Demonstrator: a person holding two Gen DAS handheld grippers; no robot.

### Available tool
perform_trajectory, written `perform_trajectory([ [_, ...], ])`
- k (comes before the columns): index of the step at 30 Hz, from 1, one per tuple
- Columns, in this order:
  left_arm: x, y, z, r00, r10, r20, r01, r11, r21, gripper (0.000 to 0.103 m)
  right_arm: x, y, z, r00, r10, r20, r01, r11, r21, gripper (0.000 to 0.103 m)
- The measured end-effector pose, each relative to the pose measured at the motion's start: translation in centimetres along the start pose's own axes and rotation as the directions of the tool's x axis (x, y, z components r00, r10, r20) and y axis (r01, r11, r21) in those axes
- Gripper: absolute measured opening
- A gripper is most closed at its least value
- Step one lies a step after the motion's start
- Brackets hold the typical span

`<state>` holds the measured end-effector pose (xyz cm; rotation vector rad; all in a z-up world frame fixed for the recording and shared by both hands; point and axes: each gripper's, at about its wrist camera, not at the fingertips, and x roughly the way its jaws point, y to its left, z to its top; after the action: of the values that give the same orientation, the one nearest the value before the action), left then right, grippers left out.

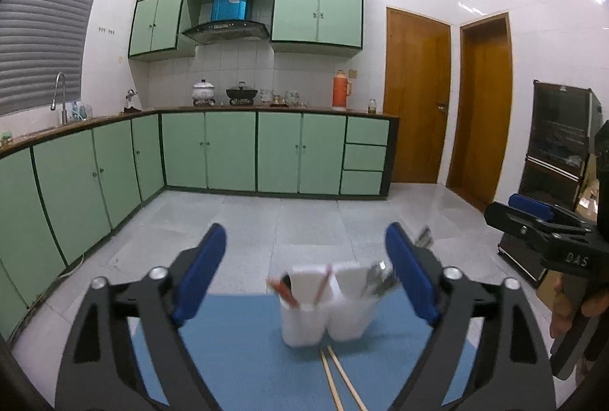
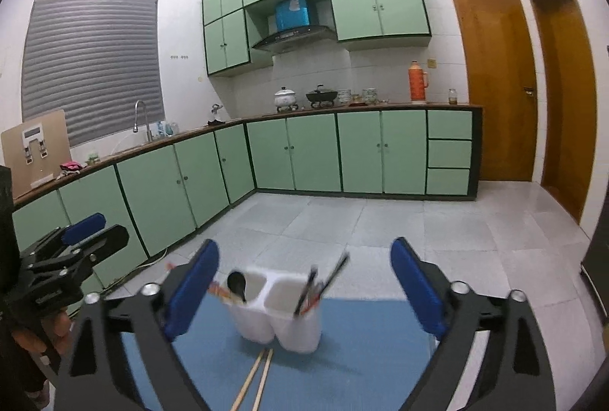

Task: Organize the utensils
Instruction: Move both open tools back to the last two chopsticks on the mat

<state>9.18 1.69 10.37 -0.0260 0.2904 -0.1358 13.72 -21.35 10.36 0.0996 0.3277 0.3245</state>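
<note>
Ahead, chopsticks [image 1: 338, 380] and white holder [image 1: 327, 316] lie between each spread, empty hand-held gripper [image 1: 304, 277].

Each wrist camera looked forward along its own fingers, slightly downward, close over the mat [image 1: 236, 346]. Both views shared the holder [image 1: 327, 312] and cabinets [image 2: 297, 152].

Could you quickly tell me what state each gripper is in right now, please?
Left gripper: jaws open, nothing held.
Right gripper: jaws open, nothing held.
</note>
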Motion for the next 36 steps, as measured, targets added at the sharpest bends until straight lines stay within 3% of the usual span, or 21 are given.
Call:
perform_trajectory([
  [1,-0.2,-0.1,-0.5,1.000,0.000,-0.007,0.000,1.000,0.004,0.088,-0.6,0.1,-1.0,1.000,-0.004,-0.003,0.004,1.000,0.004,0.097],
  [8,-1.8,-0.2,-6.8,0.994,0.008,-0.113,-0.007,1.000,0.008,0.090,-2.5,0.9,-7.2,0.996,-0.024,-0.089,0.025,1.000,0.014,0.097],
  [19,-1.9,0.7,-14.6,0.956,0.041,-0.290,-0.041,0.999,0.007,0.090,-2.2,2.7,-15.7,0.974,-0.022,-0.226,0.034,0.998,0.052,0.095],
  [24,-1.9,1.0,-17.4,0.934,0.056,-0.352,-0.051,0.998,0.023,0.090,-2.0,4.0,-19.0,0.960,-0.038,-0.277,0.049,0.998,0.033,0.085],
  [31,-2.3,2.1,-19.8,0.904,0.084,-0.418,-0.076,0.996,0.035,0.090,-1.3,6.2,-22.6,0.921,-0.003,-0.391,0.016,0.999,0.030,0.053],
  [36,-2.7,2.7,-20.1,0.899,0.087,-0.429,-0.082,0.996,0.030,0.090,-0.4,7.2,-23.7,0.896,0.026,-0.443,-0.012,0.999,0.035,0.039],
])
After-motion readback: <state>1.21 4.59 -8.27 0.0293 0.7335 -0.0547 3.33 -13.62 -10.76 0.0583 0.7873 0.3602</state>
